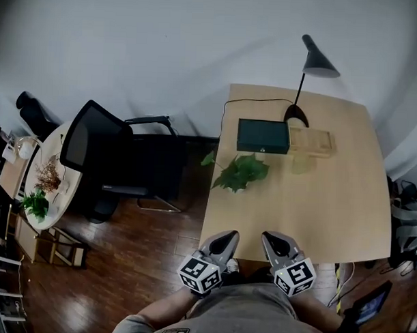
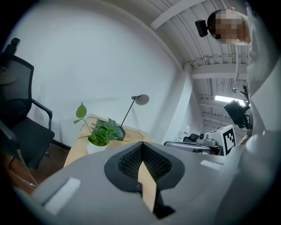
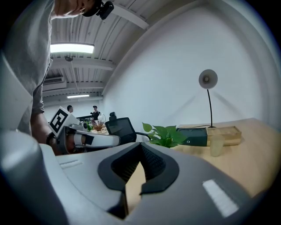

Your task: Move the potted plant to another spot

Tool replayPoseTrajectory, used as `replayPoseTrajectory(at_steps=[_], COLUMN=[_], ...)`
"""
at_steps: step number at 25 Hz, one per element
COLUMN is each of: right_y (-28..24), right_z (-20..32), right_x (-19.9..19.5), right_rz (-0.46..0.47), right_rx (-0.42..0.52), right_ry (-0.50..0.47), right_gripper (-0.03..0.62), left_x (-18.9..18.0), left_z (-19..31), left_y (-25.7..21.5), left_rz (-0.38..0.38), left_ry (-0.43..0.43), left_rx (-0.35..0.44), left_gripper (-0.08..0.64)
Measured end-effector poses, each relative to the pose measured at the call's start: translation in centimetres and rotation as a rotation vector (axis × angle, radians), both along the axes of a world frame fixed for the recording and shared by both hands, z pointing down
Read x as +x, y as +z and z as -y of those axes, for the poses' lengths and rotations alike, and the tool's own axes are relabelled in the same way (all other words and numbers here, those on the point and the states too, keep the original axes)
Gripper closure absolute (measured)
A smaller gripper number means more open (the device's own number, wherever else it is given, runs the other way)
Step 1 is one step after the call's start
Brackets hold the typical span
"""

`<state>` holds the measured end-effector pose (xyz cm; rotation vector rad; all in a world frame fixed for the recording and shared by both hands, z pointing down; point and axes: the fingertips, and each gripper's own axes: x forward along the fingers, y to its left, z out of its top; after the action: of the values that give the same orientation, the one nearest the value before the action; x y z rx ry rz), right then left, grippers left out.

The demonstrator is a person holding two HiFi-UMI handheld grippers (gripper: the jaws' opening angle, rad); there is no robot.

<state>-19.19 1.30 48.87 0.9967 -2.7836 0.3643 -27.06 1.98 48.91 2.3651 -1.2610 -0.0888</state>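
Holding the left gripper [image 1: 221,243] and the right gripper [image 1: 279,245] side by side over the near edge of the table [image 1: 329,221], both pressed together and pinching nothing. Facing the potted plant [image 1: 242,172], well ahead and between the two lines of aim, close to the table edge on the left gripper's side and just in front of the dark green box [image 1: 263,135]. Probably risking first a knock against that near table edge, if coming in too low. Risking next a push of the plant off the left side toward the office chair [image 1: 100,152], if arriving with the jaws not yet spread. Possibly striking the lamp [image 1: 308,77] behind the box when lifting the plant too far forward. Possibly crushing the loose leaves instead of gripping the white pot [image 2: 94,146], the leaves hanging wide over it. Lastly endangering the small translucent cup [image 1: 301,163] just beside the plant on the right gripper's side, looking light and easy to tip.
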Motion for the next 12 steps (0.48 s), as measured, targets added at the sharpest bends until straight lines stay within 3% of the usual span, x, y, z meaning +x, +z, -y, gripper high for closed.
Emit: replayPoseTrajectory(at_steps=[12], right_y=[4.5], right_z=[7.8], right_x=[-1.7], right_rz=[-0.085], right_rx=[-0.046], right_ry=[-0.08], right_gripper=[0.586], left_x=[-2.6], left_z=[6.7], left_y=[4.3], left_rz=[0.009], left_ry=[-0.101], left_rx=[-0.112], left_gripper=[0.56])
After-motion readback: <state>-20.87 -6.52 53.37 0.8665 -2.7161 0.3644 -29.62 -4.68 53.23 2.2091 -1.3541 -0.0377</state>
